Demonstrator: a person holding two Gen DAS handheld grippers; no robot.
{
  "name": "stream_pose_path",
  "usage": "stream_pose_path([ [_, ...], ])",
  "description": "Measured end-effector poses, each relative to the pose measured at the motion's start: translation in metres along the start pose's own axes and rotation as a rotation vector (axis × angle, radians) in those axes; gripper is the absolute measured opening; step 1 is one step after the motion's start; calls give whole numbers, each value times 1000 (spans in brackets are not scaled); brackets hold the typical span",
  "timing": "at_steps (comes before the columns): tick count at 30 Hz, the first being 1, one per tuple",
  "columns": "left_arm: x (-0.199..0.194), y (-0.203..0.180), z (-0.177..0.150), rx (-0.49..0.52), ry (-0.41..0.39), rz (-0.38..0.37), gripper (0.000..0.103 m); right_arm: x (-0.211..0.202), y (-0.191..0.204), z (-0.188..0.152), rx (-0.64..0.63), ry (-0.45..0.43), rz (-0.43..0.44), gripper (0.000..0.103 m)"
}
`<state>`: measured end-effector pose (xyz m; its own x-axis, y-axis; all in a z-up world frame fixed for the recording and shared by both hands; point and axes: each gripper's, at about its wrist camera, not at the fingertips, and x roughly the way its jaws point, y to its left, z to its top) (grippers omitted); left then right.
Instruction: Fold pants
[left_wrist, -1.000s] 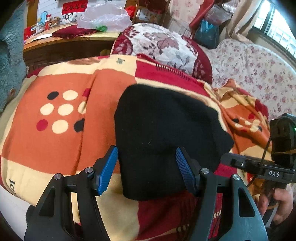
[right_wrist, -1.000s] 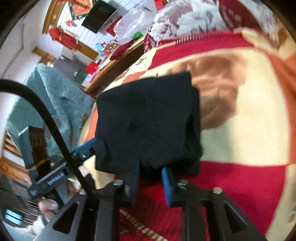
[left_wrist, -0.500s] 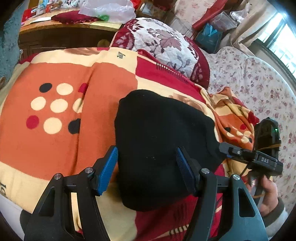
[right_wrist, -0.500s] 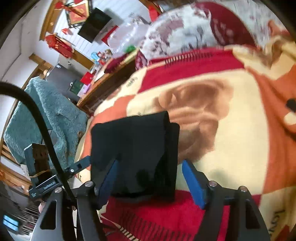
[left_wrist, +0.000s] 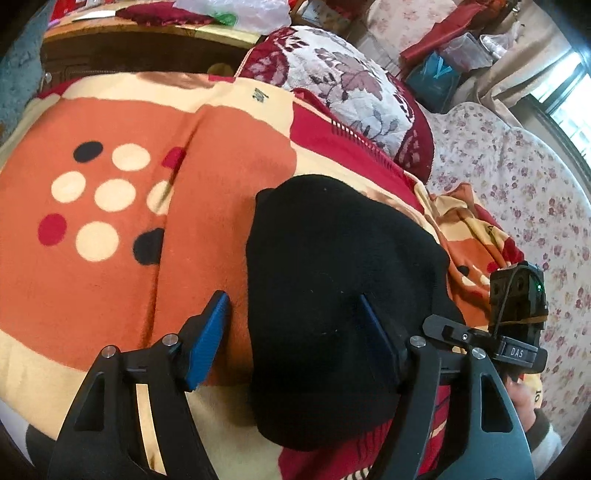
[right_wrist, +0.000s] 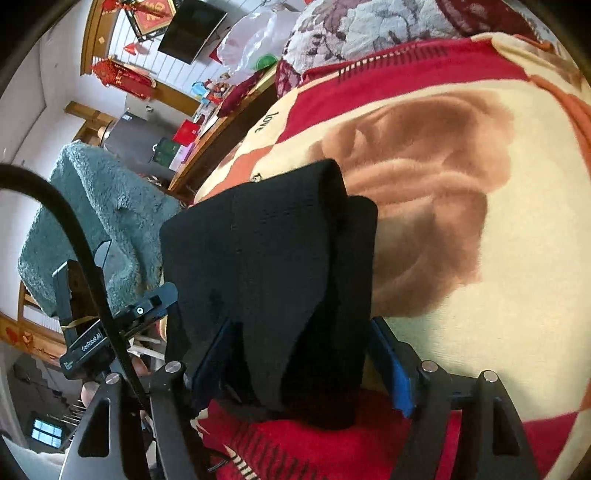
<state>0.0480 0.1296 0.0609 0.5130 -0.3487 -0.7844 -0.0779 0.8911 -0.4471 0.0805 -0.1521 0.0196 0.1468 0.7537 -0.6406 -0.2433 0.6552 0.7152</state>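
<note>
The black pants lie folded into a compact bundle on an orange, red and cream blanket. My left gripper is open, its blue pads straddling the bundle's near left part. In the right wrist view the pants show stacked layers, and my right gripper is open with its pads on either side of the bundle's near end. The right gripper's body shows at the right of the left view; the left gripper's body shows at the left of the right view.
A floral red and white pillow lies beyond the blanket. A flowered sheet covers the bed at right. A wooden desk with clutter stands behind. A teal fluffy blanket hangs at left.
My right gripper was shut on the pants' edge one second ago; it has opened wide and now straddles the bundle. My left gripper stayed open and shifted slightly.
</note>
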Motion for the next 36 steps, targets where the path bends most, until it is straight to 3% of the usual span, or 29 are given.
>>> stream_pose_path([
  [7, 5, -2, -3, 18, -21, 13, 75, -2, -8, 0, 35, -16, 39, 73],
  [18, 6, -2, -6, -2, -39, 27, 76, -1, -6, 1, 24, -17, 30, 73],
  [23, 8, -3, -7, -9, -48, 4, 76, -1, -9, 1, 58, -41, 40, 73],
  [24, 10, -5, -8, 0, -34, -31, 62, -1, -6, 0, 37, -46, 28, 70],
  [26, 12, -11, -10, 33, -31, -24, 57, -1, 2, -3, -29, -57, -26, 58],
  [28, 8, -19, -10, 75, -35, -9, 47, -5, 1, -5, -16, -71, -13, 53],
  [31, -1, -27, -3, 86, -38, -38, 40, -18, -1, -3, 9, -95, 30, 41],
  [36, -15, -57, 18, 138, -85, -80, 40, -49, 11, 9, -31, -159, 24, 40],
])
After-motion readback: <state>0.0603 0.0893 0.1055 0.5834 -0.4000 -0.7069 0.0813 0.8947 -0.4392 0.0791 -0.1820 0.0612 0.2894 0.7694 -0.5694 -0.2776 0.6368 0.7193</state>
